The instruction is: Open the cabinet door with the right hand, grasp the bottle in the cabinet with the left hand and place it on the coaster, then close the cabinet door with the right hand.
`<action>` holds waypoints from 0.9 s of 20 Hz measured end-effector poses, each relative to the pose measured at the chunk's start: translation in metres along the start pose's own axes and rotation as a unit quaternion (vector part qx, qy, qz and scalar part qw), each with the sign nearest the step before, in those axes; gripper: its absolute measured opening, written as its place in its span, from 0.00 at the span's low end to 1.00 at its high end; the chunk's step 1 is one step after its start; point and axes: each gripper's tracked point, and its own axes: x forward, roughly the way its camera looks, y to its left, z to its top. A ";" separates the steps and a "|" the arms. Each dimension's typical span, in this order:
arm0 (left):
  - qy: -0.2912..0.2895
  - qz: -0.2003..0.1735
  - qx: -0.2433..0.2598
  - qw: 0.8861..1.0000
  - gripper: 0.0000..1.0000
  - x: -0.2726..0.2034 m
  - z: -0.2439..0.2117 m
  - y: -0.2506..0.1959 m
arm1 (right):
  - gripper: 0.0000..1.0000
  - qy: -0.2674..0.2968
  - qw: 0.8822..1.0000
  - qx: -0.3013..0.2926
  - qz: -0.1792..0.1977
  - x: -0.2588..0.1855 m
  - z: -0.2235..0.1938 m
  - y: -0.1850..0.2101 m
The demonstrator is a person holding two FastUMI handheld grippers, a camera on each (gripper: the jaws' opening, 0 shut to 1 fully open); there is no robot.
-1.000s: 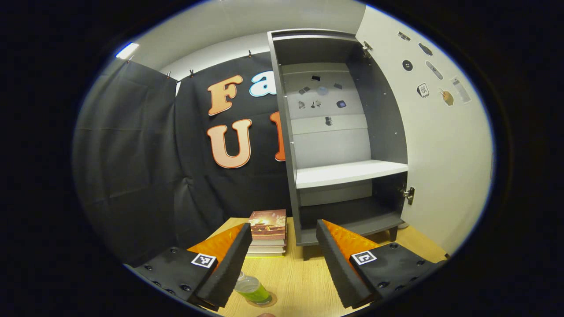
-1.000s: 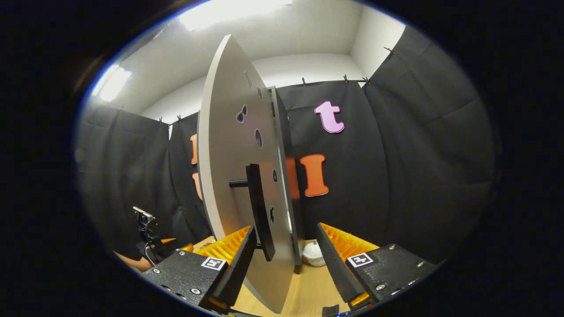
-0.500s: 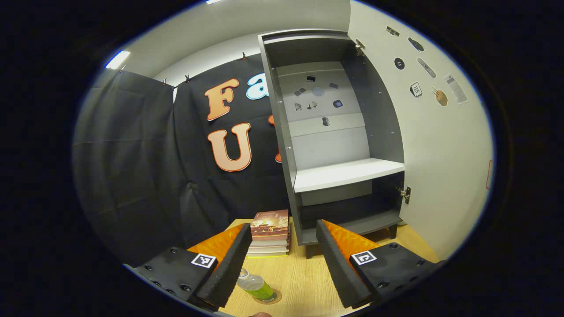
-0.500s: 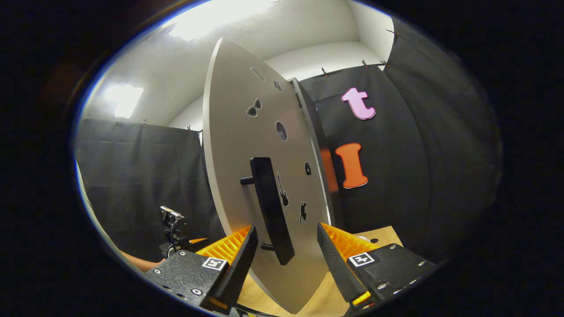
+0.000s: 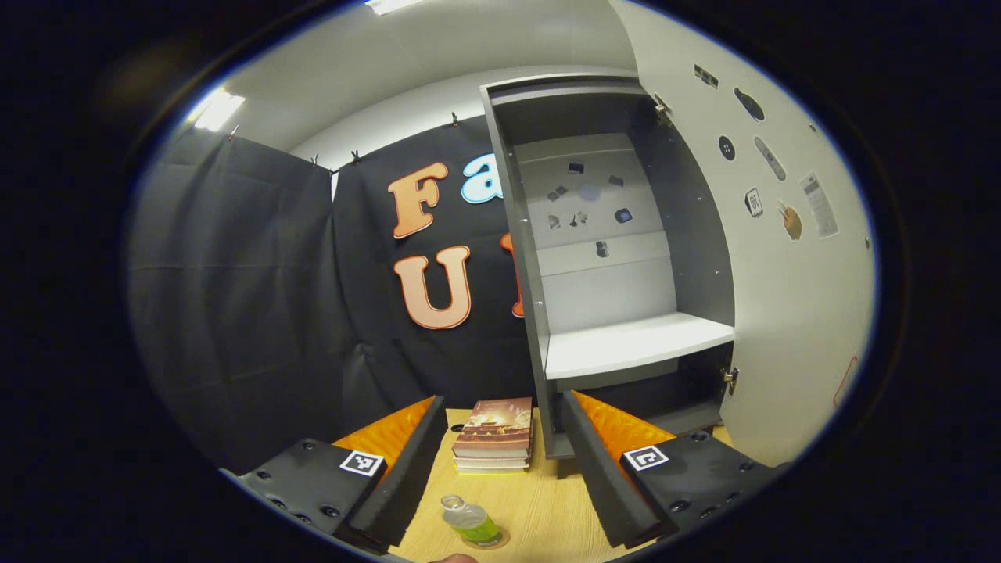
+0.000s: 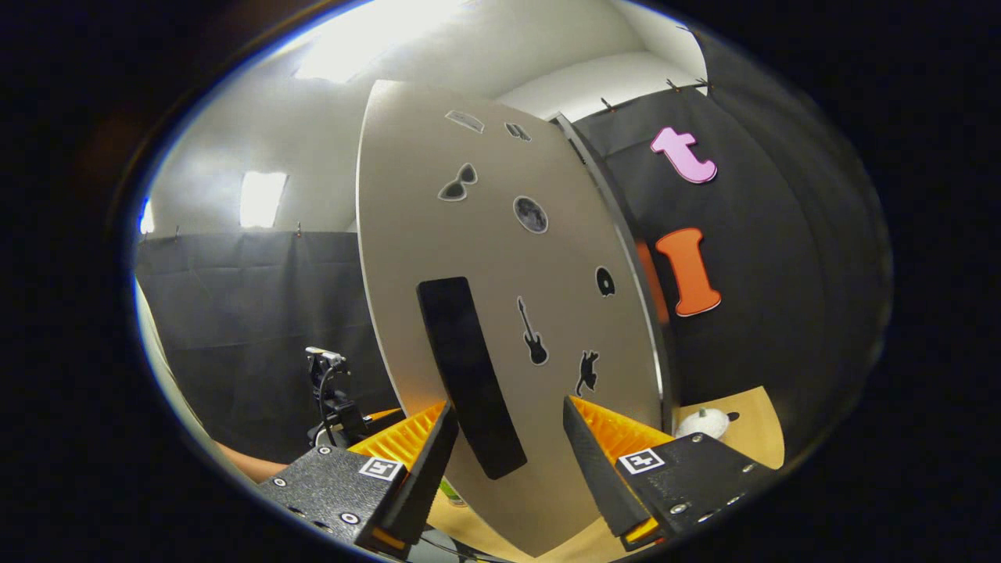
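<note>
Right gripper view | gripper (image 6: pixel 504 461) wide open, handle (image 6: pixel 468 375) between fingers, ungripped | left gripper (image 5: pixel 500 469) open, empty | bottle (image 5: pixel 471 521) on coaster (image 5: pixel 500 538) | risk: fingers slip off handle, door (image 6: pixel 500 313) stays ajar.

No brand, number or word can be read on anything here. The cabinet door (image 6: pixel 500 313) carries only picture stickers, such as a guitar, a cat and sunglasses, and the stickers on its inner face are too small to make out. The cover of the top book (image 5: pixel 495 430) is blurred, and the bottle (image 5: pixel 471 520) shows no legible label.
</note>
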 end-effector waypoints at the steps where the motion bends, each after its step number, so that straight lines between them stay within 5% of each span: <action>1: -0.005 -0.005 -0.005 1.000 0.96 0.004 0.006 0.003 | 0.85 0.000 1.000 -0.004 0.003 0.002 -0.005 0.000; 10: -0.045 -0.032 -0.033 0.998 0.96 0.046 0.031 0.041 | 0.85 -0.008 1.000 -0.009 0.011 0.009 -0.030 0.007; 18: -0.036 -0.004 -0.050 0.998 0.96 0.071 0.014 0.077 | 0.86 -0.001 0.999 -0.009 0.036 0.014 -0.028 0.011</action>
